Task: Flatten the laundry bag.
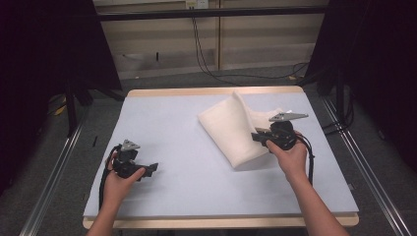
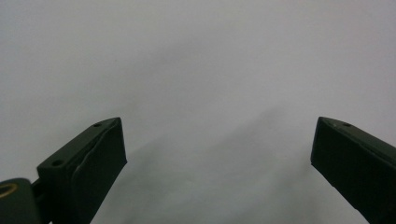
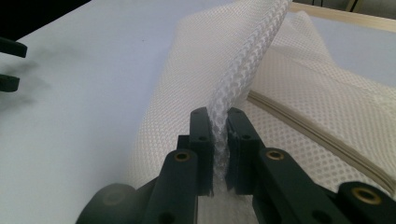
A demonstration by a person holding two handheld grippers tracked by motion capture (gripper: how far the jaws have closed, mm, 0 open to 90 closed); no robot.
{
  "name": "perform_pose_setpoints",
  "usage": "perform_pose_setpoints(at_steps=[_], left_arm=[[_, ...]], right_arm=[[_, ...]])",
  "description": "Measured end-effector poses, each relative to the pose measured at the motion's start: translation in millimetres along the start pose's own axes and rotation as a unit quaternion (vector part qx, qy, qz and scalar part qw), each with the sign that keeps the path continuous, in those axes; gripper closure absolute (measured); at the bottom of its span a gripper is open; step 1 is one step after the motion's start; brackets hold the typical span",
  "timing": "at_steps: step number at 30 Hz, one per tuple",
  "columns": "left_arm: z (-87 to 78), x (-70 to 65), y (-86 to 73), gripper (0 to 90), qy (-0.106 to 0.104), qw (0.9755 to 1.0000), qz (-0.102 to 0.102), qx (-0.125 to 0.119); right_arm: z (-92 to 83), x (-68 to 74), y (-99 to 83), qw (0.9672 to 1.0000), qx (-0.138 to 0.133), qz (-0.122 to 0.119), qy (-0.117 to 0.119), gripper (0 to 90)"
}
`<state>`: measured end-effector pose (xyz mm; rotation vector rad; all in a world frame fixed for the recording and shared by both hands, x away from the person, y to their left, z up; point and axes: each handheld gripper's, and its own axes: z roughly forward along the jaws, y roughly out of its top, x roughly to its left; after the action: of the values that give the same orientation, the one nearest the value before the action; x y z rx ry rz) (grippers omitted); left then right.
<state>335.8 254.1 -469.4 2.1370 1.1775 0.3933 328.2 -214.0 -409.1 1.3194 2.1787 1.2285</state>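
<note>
1. Nearest the high camera, the person's two forearms come in from the bottom edge, each hand wrapped around a black gripper.
2. On the left, the left gripper (image 1: pixel 150 169) sits low over the bare grey table mat (image 1: pixel 162 118), near the front left corner, well apart from the cloth.
3. Its jaws stand wide apart in the left gripper view, with only plain mat surface between them and nothing held.
4. On the right, the right gripper (image 1: pixel 256 137) is clamped on the white mesh cloth (image 1: pixel 231 130), gripping it at its right side.
5. From the right gripper view, the two black jaws are pressed together on a bunched edge of the white mesh cloth (image 3: pixel 243 70), which rises as a lifted fold straight up from between the pads.
6. That cloth lies on the right half of the table, toward the far edge, partly folded over itself; the raised fold stands above a flatter layer still resting on the mat.
7. A wooden table edge (image 1: pixel 216 91) borders the mat at the far side.
</note>
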Motion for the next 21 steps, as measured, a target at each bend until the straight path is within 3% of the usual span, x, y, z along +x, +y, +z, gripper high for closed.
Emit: perform_pose_setpoints(at_steps=[10,21], left_arm=[[-0.1,0.2,0.3,3.1,0.0,0.9999,0.01,0.008],[1.2,-3.1,0.8,3.2,-0.003,1.0,0.002,0.002]], right_arm=[[13.3,19.4,2.6,0.9996,0.008,-0.016,0.022,82.4],[27.5,37.1,-1.6,0.9984,0.019,-0.036,0.04,82.5]])
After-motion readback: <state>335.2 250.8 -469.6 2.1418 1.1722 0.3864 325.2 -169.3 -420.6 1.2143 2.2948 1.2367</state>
